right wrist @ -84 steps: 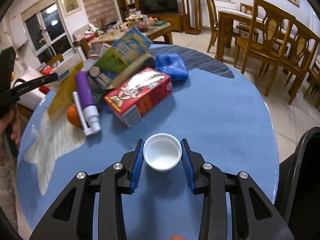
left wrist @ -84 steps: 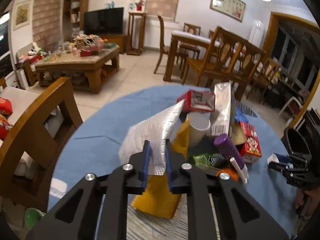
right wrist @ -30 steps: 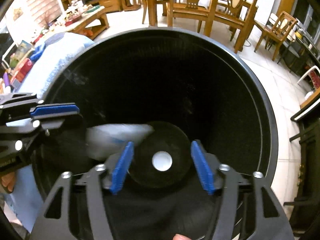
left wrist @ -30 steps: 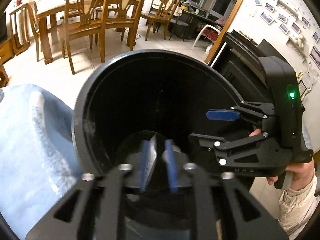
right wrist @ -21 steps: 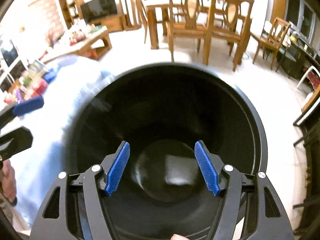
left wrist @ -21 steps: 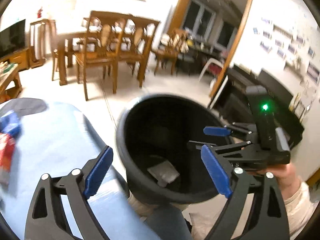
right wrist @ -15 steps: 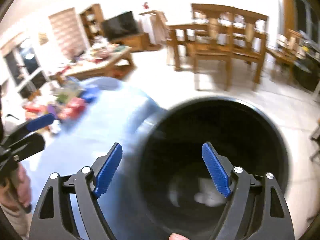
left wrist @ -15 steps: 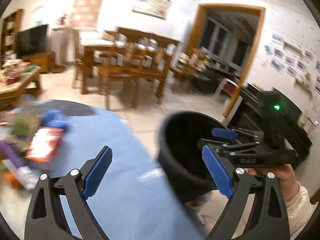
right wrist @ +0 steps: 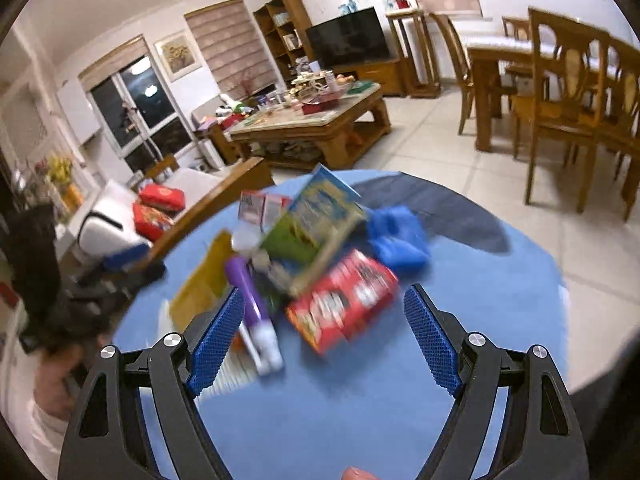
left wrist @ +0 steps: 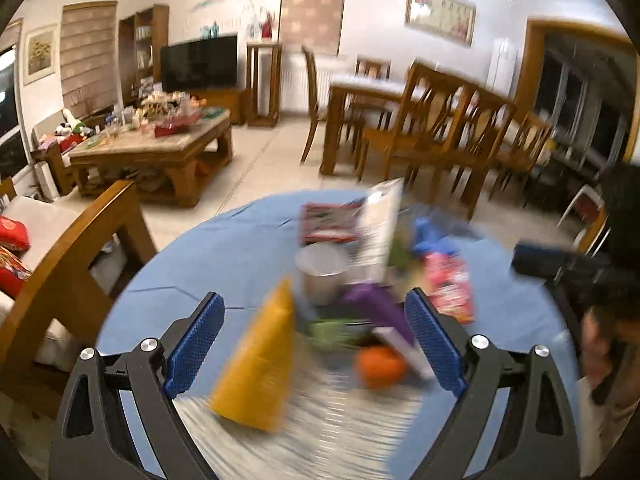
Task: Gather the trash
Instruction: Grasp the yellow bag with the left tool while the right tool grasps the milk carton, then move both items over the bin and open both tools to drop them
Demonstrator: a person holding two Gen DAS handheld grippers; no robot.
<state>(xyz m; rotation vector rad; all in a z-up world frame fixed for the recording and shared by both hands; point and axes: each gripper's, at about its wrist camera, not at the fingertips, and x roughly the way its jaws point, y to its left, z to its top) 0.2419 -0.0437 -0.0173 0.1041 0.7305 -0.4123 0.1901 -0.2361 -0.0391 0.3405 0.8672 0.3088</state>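
Wooden dining chairs point(left wrist: 452, 120) and a cluttered coffee table point(right wrist: 316, 120) fill the living room behind a round table point(right wrist: 460, 292) covered in blue cloth. On that table the trash sits heaped toward its middle and far side: a yellow bag point(left wrist: 260, 368), an orange point(left wrist: 380, 366), a purple tube point(right wrist: 250, 300), a paper cup point(left wrist: 322, 272), a red carton point(right wrist: 344, 312) and a blue pack point(right wrist: 396, 238) near the far edge. Motion blur smears the heap, so what looks like a green packet point(left wrist: 334, 330) under the tube is uncertain. Both claws hang above the near edge with nothing between their blue pads: the left claw point(left wrist: 316, 344) spread wide facing the yellow bag and orange, the right claw point(right wrist: 324, 340) spread wide facing the red carton.
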